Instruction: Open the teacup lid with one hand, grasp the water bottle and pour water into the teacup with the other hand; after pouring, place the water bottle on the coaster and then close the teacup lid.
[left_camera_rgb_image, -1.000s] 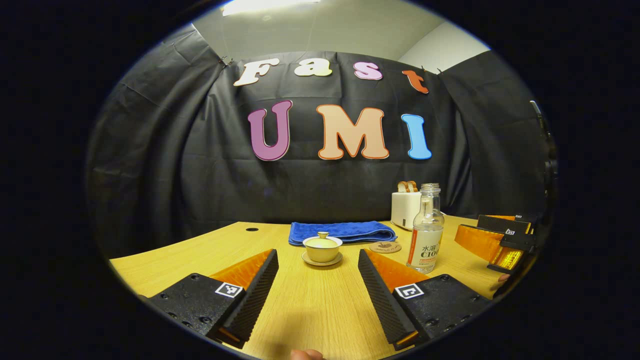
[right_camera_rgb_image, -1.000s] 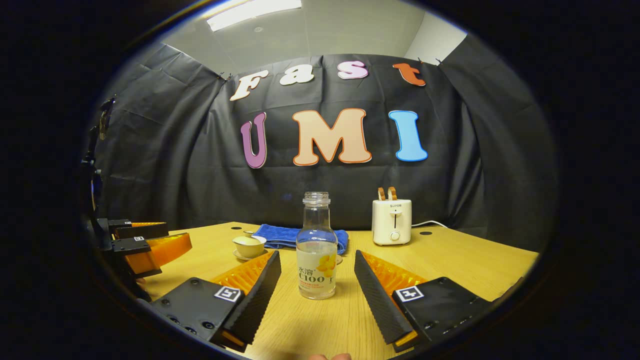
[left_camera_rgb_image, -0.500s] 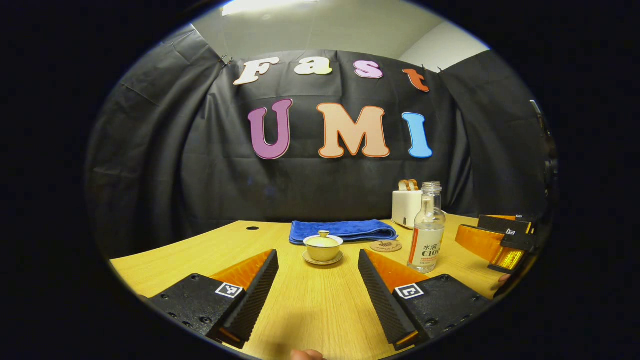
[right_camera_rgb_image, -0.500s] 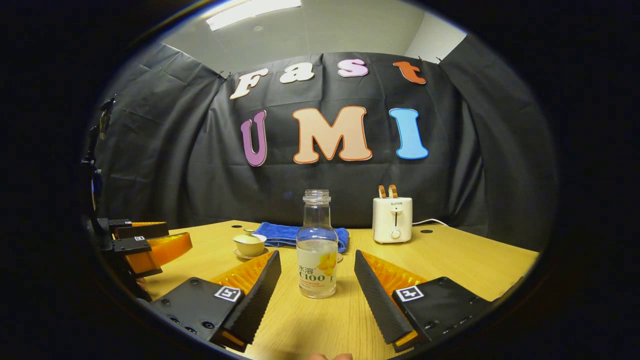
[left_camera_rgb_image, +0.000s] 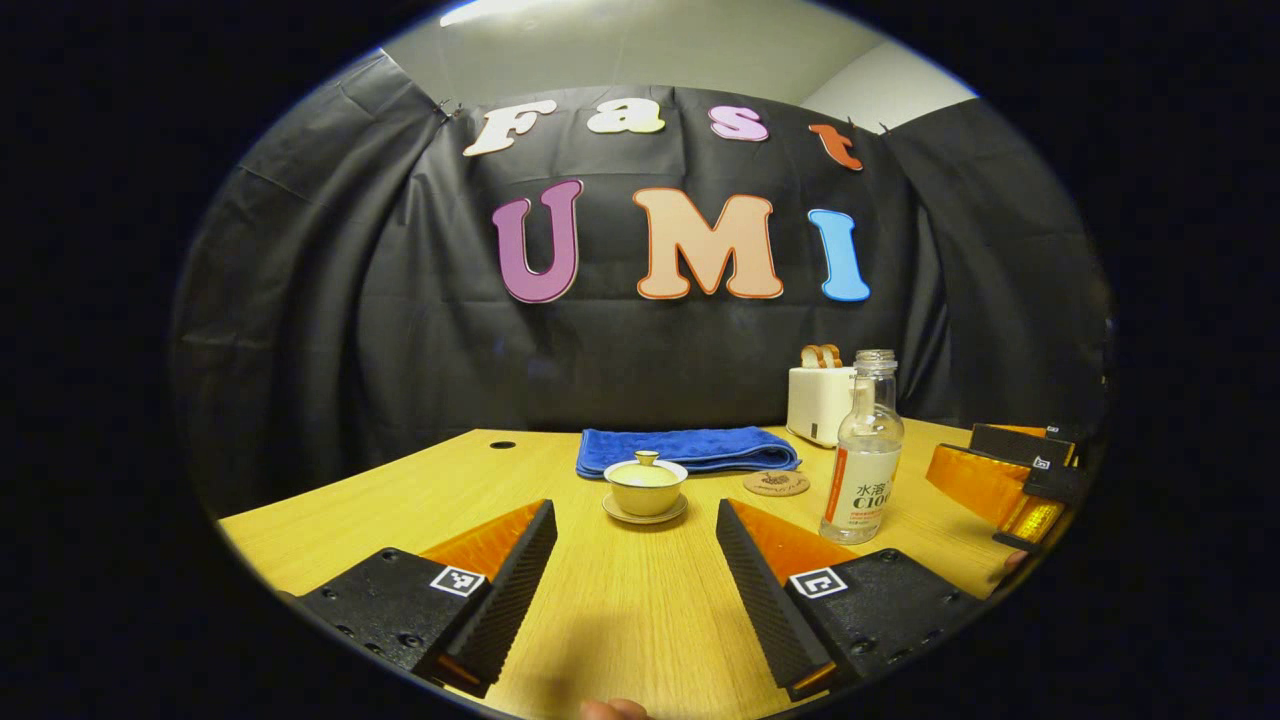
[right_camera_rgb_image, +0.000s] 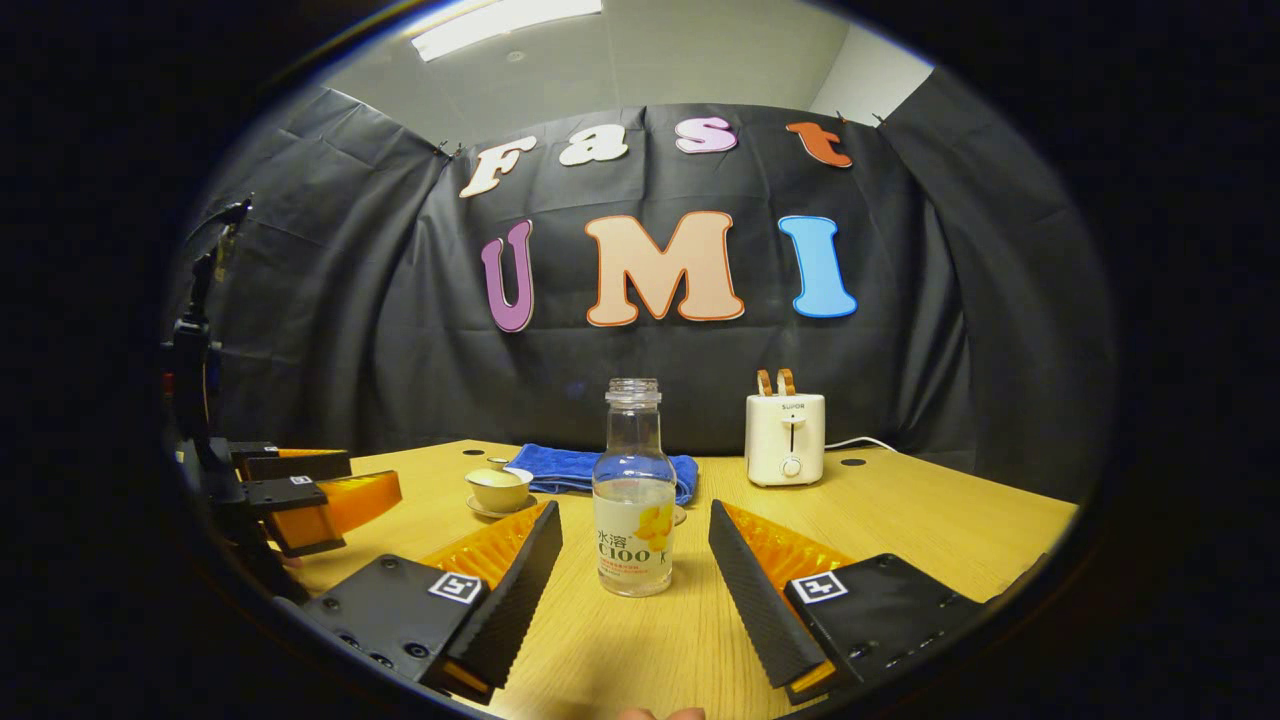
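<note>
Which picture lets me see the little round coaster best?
The left gripper view. There the coaster lies in plain sight on the table, between the teacup and the bottle. In the right gripper view the bottle hides nearly all of it.

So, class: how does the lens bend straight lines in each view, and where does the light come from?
Left gripper view: the table edge curves like a bowl, and a bright ceiling glow sits at the top. Right gripper view: the same bowing, with a ceiling light panel glaring at upper left and the water bottle sharp.
</note>
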